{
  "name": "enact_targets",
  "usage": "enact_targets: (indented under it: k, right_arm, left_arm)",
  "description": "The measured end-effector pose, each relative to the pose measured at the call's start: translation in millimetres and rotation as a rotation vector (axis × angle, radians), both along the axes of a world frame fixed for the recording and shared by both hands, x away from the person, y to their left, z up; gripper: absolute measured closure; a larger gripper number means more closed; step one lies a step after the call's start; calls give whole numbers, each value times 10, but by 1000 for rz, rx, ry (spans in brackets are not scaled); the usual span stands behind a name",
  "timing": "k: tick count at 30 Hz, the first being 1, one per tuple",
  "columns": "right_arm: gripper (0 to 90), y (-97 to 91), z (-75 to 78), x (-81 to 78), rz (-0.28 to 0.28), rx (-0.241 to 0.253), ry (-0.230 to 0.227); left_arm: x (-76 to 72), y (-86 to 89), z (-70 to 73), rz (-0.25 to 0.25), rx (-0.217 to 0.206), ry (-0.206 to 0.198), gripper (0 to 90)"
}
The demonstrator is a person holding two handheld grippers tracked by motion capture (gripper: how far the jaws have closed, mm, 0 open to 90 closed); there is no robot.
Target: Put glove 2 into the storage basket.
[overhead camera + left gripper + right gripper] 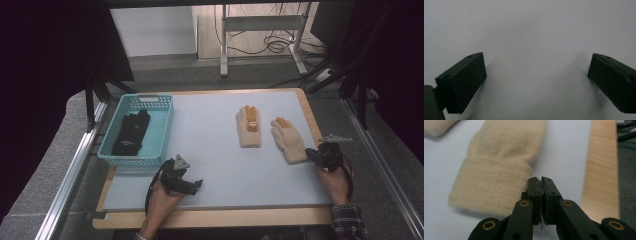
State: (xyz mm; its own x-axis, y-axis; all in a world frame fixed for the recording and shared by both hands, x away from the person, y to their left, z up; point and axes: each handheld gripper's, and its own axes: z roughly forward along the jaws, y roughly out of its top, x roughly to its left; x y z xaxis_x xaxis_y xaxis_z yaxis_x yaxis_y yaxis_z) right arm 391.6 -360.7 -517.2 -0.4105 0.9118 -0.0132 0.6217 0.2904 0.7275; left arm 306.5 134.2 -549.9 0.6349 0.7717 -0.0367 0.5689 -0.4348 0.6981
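Two fluffy beige gloves with orange fingertips lie on the grey mat (pixel 210 150), one (pixel 248 127) mid-table and one (pixel 289 140) to its right. My right gripper (pixel 311 153) sits at the right glove's cuff. In the right gripper view its jaws (pixel 541 180) are shut together with no glove between them, tips just beside the cuff corner of the beige glove (pixel 501 170). My left gripper (pixel 196 185) rests near the front left of the mat. Its jaws (pixel 536 65) stand wide open over bare mat with nothing between them.
A teal basket (pixel 132 160) at the table's left holds black gloves (pixel 131 132). The wooden table edge (pixel 601 170) runs close to the right gripper's right side. A metal frame and cables stand on the floor beyond the table.
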Motion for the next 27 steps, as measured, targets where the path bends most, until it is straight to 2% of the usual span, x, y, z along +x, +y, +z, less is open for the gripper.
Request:
enact_targets:
  k: [5,8,9,11,13,15,19,23,27]
  right_arm:
    - [844,274,-26,-154,90,27,10]
    - [830,455,-16,-222,156,13,13]
    - [824,499,5,-241,170,-1,3]
    - [802,515,74,-234,168,5,-19]
    - [752,474,163,-167,135,13,-40]
    - [670,441,224,-76,98,12,-53]
    - [482,450,279,120,66,11,-64]
    - [310,516,268,335,75,27,-57]
    - [243,558,168,521,98,-5,-43]
  left_arm:
    - [0,0,0,0,0,0,20]
    - [-1,0,0,0,0,0,20]
    - [-1,0,0,0,0,-1,20]
    - [-1,0,0,0,0,0,20]
    - [0,0,0,0,0,0,20]
    - [0,1,0,0,0,0,20]
    - [0,0,-1,1,-1,0,20]
    - [0,1,0,0,-1,0,20]
    - [0,1,-1,0,-1,0,20]
